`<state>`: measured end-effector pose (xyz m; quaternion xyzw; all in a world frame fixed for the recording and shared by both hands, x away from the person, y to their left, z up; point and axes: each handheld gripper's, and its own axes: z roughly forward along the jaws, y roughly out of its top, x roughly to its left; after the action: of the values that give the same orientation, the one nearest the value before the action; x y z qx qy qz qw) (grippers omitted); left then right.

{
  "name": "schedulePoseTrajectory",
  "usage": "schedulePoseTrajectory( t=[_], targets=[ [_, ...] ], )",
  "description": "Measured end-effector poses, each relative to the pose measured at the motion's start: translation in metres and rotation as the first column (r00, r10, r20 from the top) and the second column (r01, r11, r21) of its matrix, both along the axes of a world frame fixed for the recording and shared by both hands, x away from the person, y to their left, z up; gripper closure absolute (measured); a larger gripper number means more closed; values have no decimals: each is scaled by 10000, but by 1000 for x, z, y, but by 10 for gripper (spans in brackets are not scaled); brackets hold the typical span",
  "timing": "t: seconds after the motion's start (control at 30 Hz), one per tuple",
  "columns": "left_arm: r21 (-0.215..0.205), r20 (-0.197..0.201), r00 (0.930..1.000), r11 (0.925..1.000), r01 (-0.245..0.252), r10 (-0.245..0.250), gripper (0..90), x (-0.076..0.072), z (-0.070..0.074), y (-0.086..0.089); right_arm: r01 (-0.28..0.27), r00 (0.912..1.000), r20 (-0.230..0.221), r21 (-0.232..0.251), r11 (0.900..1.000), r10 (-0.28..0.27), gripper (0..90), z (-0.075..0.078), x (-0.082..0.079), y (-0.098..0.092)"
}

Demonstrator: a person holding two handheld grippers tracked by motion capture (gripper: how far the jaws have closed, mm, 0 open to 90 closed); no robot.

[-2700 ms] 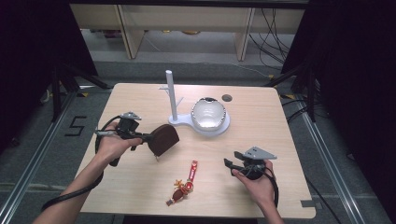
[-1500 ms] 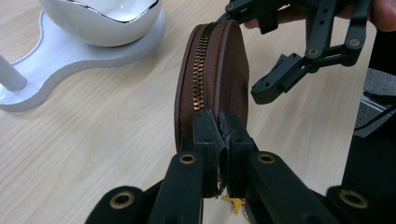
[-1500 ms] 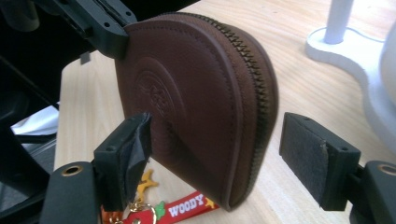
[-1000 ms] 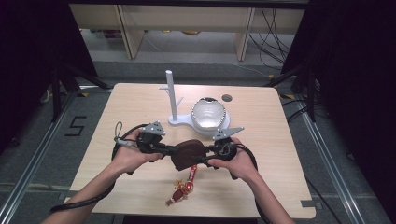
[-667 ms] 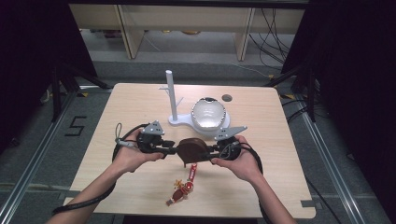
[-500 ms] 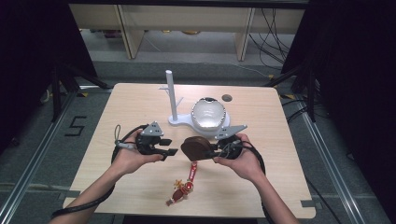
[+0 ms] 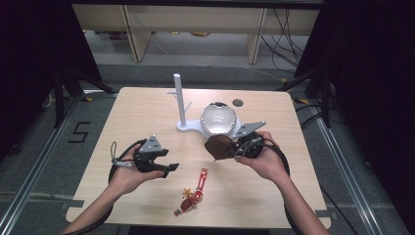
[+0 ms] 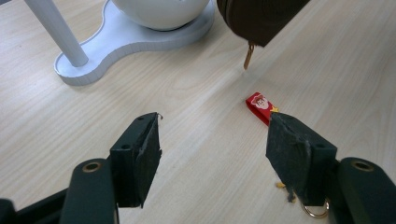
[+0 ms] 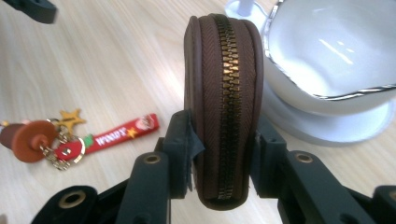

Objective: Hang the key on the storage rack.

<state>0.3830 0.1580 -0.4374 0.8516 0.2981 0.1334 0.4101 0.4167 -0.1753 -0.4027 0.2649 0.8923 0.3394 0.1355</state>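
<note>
Holding brown zip pouch [image 7: 219, 146] edge-up, right gripper [image 7: 234, 147] fingers clamped on it — left gripper [image 7: 169, 169] fingers just opening, w/ nothing between.

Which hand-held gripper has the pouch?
The right hand-held gripper: its jaws clamp the brown zip pouch beside the white bowl. The left hand-held gripper stands open and empty.

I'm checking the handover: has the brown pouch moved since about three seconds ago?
Yes. The brown pouch has gone from the left claw, left of the white stand, to the right claw, just in front of the bowl.
</note>
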Motion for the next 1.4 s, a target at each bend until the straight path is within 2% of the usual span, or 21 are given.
schedulePoseTrajectory(
  t=[0.07,0.13,0.17,0.2,0.23,0.3,0.37,0.43,0.5,0.67,0.7,0.93,1.0,1.03,1.1,1.17,1.23,1.27,1.4],
  targets=[
    [21,-23,10000,10000,-19,19,342,-3,0,1,-22,9999,154,-146,9999,24,657,2,2,-1],
    [-55,7,10000,10000,-27,27,340,-5,-1,3,-130,9999,-83,-488,9987,126,655,11,5,-4],
    [-94,11,10000,9999,-62,62,339,-6,-2,3,-336,9993,168,-606,9976,347,655,11,7,-5],
    [-94,11,10000,9999,-62,62,339,-6,-2,3,-336,9993,168,-606,9976,347,655,11,7,-5],
    [-4,-8,9999,9999,-104,104,338,-8,-3,4,-306,9995,50,-862,9958,311,654,16,8,-5],
    [23,-44,9999,9999,-121,122,337,-9,-4,4,-407,9991,89,-1004,9941,418,654,19,10,-6],
    [32,-145,9998,9999,-107,107,337,-10,-8,4,-411,9992,-59,-1378,9896,406,653,25,13,-6],
    [-15,-179,9998,9999,-109,109,337,-11,-10,4,-579,9980,137,-1625,9850,610,653,28,17,-7],
    [41,-227,9997,10000,-83,84,337,-13,-12,4,-407,9991,44,-1652,9854,420,653,29,17,-7],
    [22,-395,9992,10000,28,-27,337,-16,-18,4,-455,9989,-21,-1875,9812,459,653,34,22,-8],
    [10,-382,9993,10000,-8,8,336,-16,-19,4,-544,9983,108,-1958,9791,577,652,35,24,-8],
    [-22,-474,9989,10000,58,-59,334,-19,-24,4,-390,9990,144,-1980,9794,427,652,43,29,-8],
    [8,-487,9988,10000,67,-66,334,-19,-24,4,-546,9980,211,-2022,9778,600,653,43,30,-8],
    [19,-494,9987,10000,97,-96,333,-20,-25,4,-366,9989,202,-1999,9791,415,653,44,30,-8],
    [51,-524,9986,10000,81,-78,333,-20,-26,3,-383,9989,186,-2005,9789,429,653,46,31,-8],
    [21,-578,9983,9999,126,-124,332,-21,-27,3,-491,9975,404,-2041,9777,585,653,49,33,-8],
    [-100,-611,9981,9999,66,-72,332,-22,-29,1,-342,9986,324,-2006,9791,415,652,52,34,-8],
    [106,-611,9980,9998,163,-156,331,-22,-29,1,-333,9984,379,-1987,9795,417,653,54,36,-7],
    [48,-626,9979,9998,189,-185,330,-21,-29,1,-249,9985,430,-2011,9792,342,653,57,38,-7]
  ],
)
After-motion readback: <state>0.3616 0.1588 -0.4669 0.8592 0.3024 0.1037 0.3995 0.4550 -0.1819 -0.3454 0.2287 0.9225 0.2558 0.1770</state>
